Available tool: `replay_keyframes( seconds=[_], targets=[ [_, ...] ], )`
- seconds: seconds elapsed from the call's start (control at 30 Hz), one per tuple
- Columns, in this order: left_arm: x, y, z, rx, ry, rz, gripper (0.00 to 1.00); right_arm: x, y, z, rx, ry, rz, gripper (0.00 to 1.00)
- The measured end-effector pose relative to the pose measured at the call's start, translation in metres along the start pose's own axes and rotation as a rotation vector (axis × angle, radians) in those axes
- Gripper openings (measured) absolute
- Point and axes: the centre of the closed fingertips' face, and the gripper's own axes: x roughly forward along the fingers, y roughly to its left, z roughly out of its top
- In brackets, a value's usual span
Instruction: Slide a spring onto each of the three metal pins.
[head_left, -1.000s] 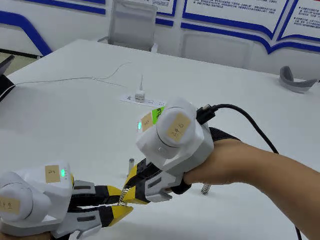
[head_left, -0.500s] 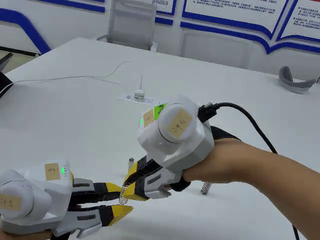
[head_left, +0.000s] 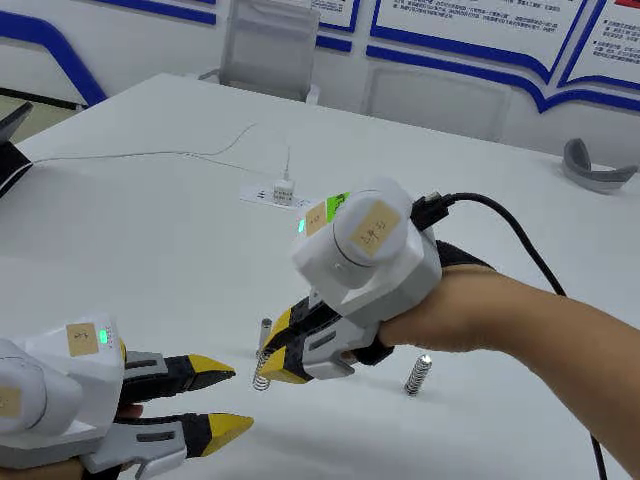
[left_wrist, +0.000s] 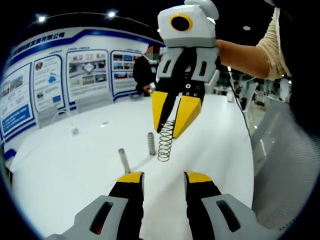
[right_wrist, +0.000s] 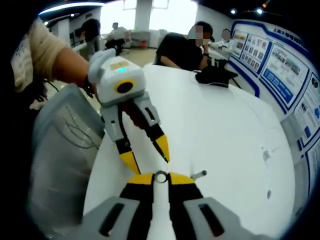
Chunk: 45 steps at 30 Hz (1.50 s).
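- Right gripper (head_left: 275, 362) jaws are closed on a loose spring (left_wrist: 165, 142), pinching its upper coils. The rest of it hangs free below the tips, just above the white table (head_left: 150, 230).
- The right gripper view looks down the coil end-on, with the ring sitting between the two yellow tips.
- Left gripper (head_left: 222, 400) has its jaws apart and holds nothing. It sits low and near, tips aimed toward the spring.
- Bare pin (head_left: 265, 330) stands upright just beside the hanging spring. They look very close, but I cannot tell if they touch.
- Second pin (head_left: 418, 373) stands off to the person's right and already wears a spring. A third pin can't be made out.
- Handling, as a judgement: the spring is thin wire, so light and squashy. It would likely bend sideways, deform if squeezed hard, or flick out of the tips.
- Best hold looks like a light pinch on the side coils near the top, leaving the bottom opening clear to drop over the pin tip.
- The pin looks stiff and slim, so the coil must line up straight with it.
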Motion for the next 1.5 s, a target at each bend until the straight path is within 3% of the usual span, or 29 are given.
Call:
replay_keyframes(
  seconds=[0.63,1.13,1.5],
  targets=[
    [-0.005,0.005,-0.002,-0.039,0.001,0.038,0.48,-0.013,-0.040,0.003,0.035,-0.006,-0.077,0.12],
    [-0.010,0.006,-0.006,-0.053,0.003,0.052,0.54,-0.002,-0.073,-0.001,0.096,0.000,-0.120,0.12],
    [-0.011,0.006,-0.009,-0.062,0.004,0.050,0.55,0.011,-0.078,-0.004,0.117,0.017,-0.113,0.12]
  ],
)
